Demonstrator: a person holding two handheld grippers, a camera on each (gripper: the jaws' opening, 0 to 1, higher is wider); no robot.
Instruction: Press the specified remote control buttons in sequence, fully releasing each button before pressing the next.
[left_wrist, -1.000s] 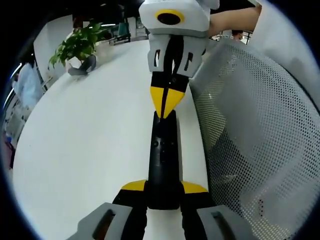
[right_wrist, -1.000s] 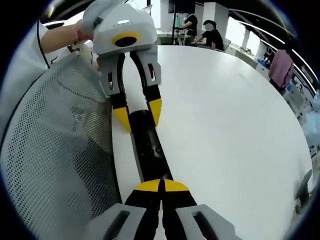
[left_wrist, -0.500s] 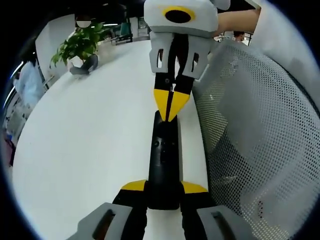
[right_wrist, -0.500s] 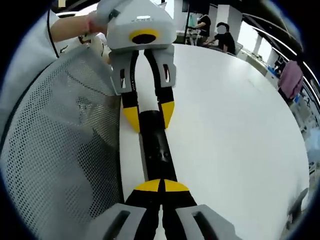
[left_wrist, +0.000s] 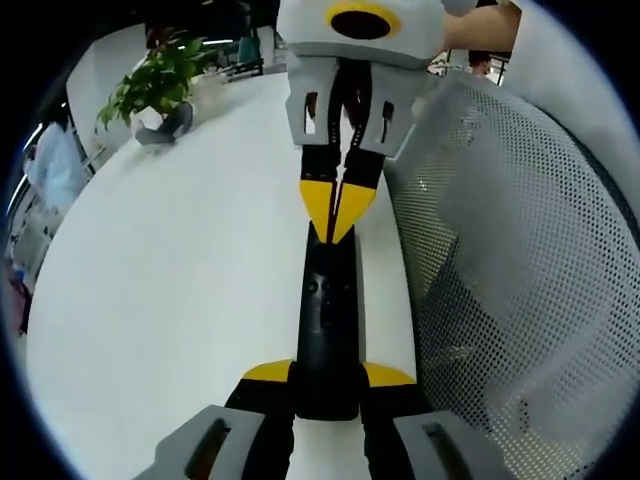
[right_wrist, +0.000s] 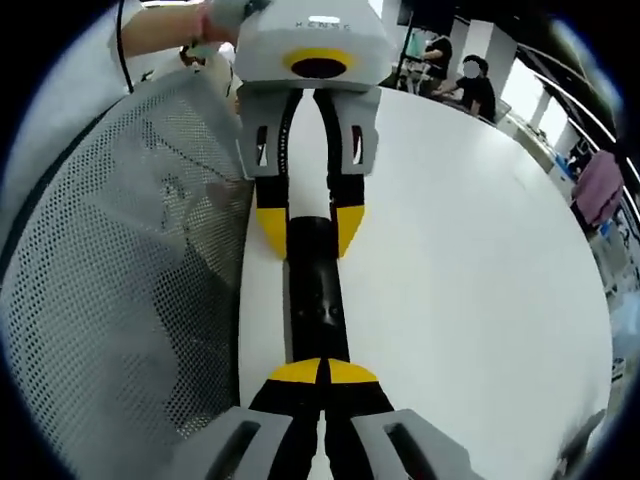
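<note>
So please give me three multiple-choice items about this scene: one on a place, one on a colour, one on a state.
1. Where does the long black remote control lie?
A. on the white round table, near its edge
B. on the grey mesh chair back
C. inside a drawer

2. What colour are the tips of the grippers?
A. red
B. yellow
C. green

3. How is the left gripper set?
A. shut on the remote control
B. wide open above a cup
C. shut on a pen

Answers:
1 A: the remote rests on the white tabletop, with the mesh chair back beside that edge.
2 B: the yellow tips show on the right gripper and on the left one.
3 A: in the left gripper view, its two tips stand against the sides of the remote's near end.
</note>
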